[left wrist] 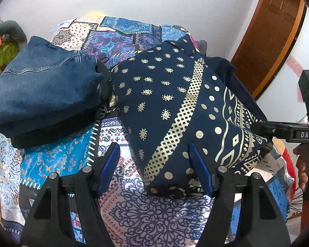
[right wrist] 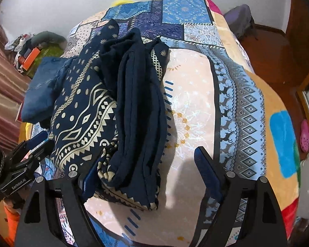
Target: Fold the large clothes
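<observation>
Lay folded into a thick bundle on the patchwork bedspread (right wrist: 195, 94): navy gold-printed garment (left wrist: 166, 103), beside already folded jeans (left wrist: 43, 90). Hovered over its near edge, spread wide and empty: left claw (left wrist: 154, 168) and right claw (right wrist: 146, 177). Probably nearly finished; perhaps only tidying left.

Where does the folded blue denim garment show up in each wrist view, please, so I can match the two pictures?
Left wrist view: the folded blue denim garment fills the left side, lying on the patchwork bedspread.
Right wrist view: only part of it shows at the left edge, behind the printed cloth.
Shared landmark: the navy cloth with gold print, lying beside the denim in both.
</observation>
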A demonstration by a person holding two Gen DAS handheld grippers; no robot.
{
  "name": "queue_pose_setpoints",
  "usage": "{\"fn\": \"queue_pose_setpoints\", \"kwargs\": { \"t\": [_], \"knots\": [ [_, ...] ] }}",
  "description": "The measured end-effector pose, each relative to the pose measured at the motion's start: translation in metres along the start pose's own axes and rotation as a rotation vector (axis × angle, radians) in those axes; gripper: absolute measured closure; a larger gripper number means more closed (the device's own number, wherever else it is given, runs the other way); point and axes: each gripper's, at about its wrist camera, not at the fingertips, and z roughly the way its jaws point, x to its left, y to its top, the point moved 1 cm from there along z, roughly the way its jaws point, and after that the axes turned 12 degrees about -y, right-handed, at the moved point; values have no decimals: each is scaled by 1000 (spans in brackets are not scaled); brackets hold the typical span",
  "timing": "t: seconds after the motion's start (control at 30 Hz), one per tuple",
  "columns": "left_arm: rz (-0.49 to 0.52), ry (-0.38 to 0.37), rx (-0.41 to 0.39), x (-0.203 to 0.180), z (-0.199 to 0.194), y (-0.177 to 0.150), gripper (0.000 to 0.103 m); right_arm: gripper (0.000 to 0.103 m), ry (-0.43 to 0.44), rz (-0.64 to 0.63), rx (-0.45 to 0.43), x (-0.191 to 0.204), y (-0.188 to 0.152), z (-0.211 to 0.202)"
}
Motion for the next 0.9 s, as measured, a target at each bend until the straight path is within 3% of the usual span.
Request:
{"fn": "queue_pose_setpoints", "kwargs": {
  "t": [0.23, 0.43, 0.7, 0.8, 0.9],
  "knots": [
    [18, 6, -19, 3, -21, 7, 34, 21, 10, -77, -64, 24, 20, -15],
    [-61, -6, -33, 30, -18, 24, 34, 21, 59, -81, -68, 38, 44, -2],
    [-242, -247, 37, 57, 16, 31, 33, 21, 82, -42, 41, 27, 54, 45],
    [-328, -338, 50, 67, 30, 30, 24, 13, 124, -4, 65, 13, 52, 53],
    [-407, -424, 79, 75, 49, 27, 16, 13, 185, 21, 80, 2, 51, 57]
  ]
}}
